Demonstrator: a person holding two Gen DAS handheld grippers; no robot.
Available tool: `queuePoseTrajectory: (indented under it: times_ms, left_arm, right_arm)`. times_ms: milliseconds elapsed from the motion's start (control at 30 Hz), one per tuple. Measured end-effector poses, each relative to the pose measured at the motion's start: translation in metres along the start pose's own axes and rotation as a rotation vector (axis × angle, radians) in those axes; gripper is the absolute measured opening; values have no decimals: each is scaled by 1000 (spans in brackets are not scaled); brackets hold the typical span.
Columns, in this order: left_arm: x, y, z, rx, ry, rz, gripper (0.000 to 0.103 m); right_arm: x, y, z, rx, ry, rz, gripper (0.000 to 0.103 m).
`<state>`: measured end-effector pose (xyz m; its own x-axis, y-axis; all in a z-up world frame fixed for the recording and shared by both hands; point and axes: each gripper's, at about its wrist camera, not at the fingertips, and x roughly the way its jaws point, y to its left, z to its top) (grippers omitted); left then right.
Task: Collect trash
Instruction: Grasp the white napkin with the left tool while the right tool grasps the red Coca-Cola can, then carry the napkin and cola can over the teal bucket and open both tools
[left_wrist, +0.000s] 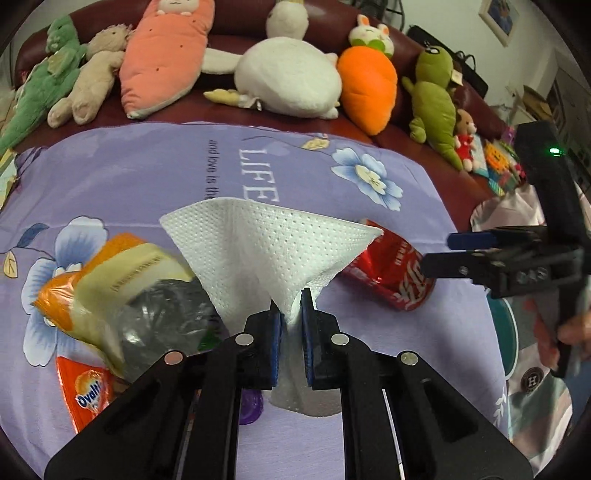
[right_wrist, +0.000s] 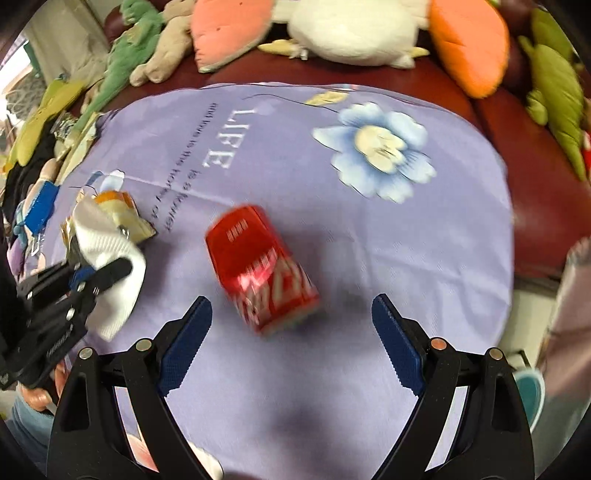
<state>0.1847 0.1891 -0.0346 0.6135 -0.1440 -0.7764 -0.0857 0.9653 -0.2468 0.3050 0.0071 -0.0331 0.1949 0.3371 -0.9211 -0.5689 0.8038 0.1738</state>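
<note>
Furthest left on the purple flowered cloth (left_wrist: 147, 177) lie an orange-and-cream wrapper (left_wrist: 110, 269), a grey crumpled plastic bag (left_wrist: 166, 317) and, nearer to you, an orange Ovaltine sachet (left_wrist: 88, 391); a small purple object (left_wrist: 253, 406) shows just behind your left tool.

Your left gripper (left_wrist: 291, 306) points steeply down toward the cloth, its blue pads nearly together and pinching a white paper towel (left_wrist: 273, 243). The towel fans upward and away from the pinch into a wide sheet, and a tail of it hangs below the pads. In the right wrist view that same gripper (right_wrist: 103, 273) sits at the far left edge with the towel (right_wrist: 110, 258) draped over its fingers, clear of the cloth.

To the right of the towel lies a crushed red cola can (right_wrist: 262, 269) on its side on the cloth, blurred in the right wrist view.

Your right gripper (right_wrist: 291, 332) points down at the cloth with its jaws spread wide and nothing between the pads; the can lies just beyond them, roughly centred in the gap but untouched. From the left wrist view, this gripper (left_wrist: 461, 254) reaches in level from the right edge, your hand (left_wrist: 572, 332) wrapped around its handle.

A row of plush toys (left_wrist: 288, 77) lines the dark red sofa (left_wrist: 476, 184) on the far side.
</note>
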Motion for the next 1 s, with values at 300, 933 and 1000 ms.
queuePoseTrajectory:
  times_ms: [300, 933, 1000]
  left_arm:
    - [15, 18, 2, -38, 30, -7, 11]
    - [4, -80, -19, 101, 55, -92, 11]
    - [1, -100, -22, 130, 57, -106, 11]
  right_arm:
    - [50, 10, 8, -52, 88, 106, 57]
    - [-36, -53, -103, 246, -52, 66, 45]
    - [-45, -62, -115, 274, -66, 68, 45]
